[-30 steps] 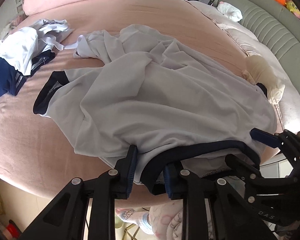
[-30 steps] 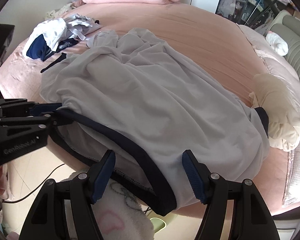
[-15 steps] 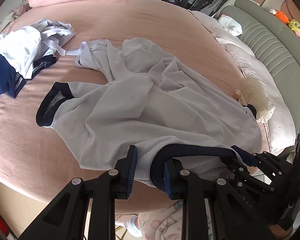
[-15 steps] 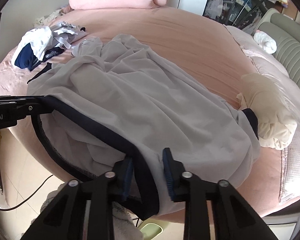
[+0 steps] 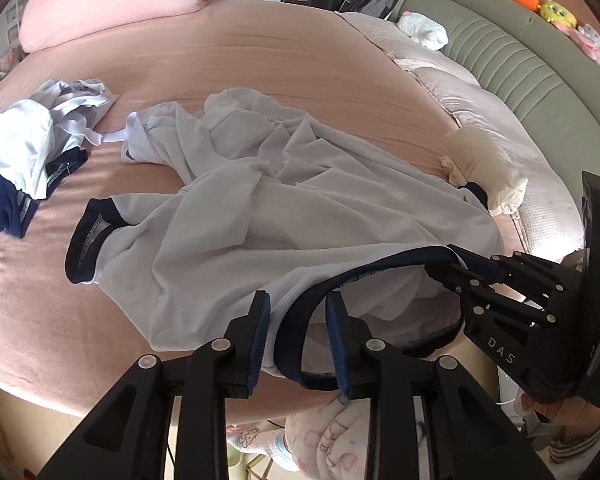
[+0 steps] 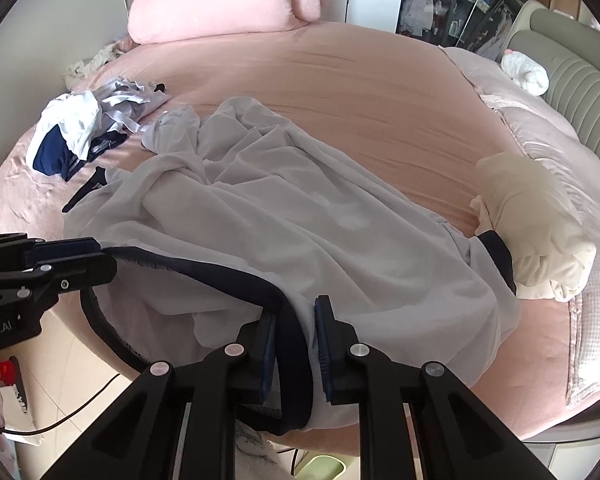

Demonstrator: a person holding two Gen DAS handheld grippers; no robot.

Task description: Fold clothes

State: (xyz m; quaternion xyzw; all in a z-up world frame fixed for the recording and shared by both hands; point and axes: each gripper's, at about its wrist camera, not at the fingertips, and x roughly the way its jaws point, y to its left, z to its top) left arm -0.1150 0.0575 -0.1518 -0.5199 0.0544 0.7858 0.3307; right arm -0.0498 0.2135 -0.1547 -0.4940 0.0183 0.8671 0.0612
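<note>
A white shirt with navy trim (image 5: 300,208) (image 6: 300,220) lies crumpled on a round pink bed (image 5: 260,60), its navy hem hanging over the near edge. My left gripper (image 5: 297,298) is opening. The hem and some white cloth sit loosely between its fingers. From the right wrist camera, the left gripper (image 6: 96,252) is at the hem's left end. My right gripper (image 6: 296,312) is closing, with its pads pressing the hem further along. The left wrist camera shows the right gripper (image 5: 472,264) at the right, the hem stretched towards it.
A heap of white and navy clothes (image 5: 24,160) (image 6: 80,136) lies at the far left of the bed. A rolled cream garment (image 5: 484,160) (image 6: 536,236) sits at the right beside a sleeve cuff. A pink pillow (image 5: 112,4) and a padded grey-green headboard (image 5: 520,60) lie beyond.
My right gripper went from wide open around the hem to shut on it. My left gripper's jaws have spread apart. The hem now hangs slacker at the left gripper.
</note>
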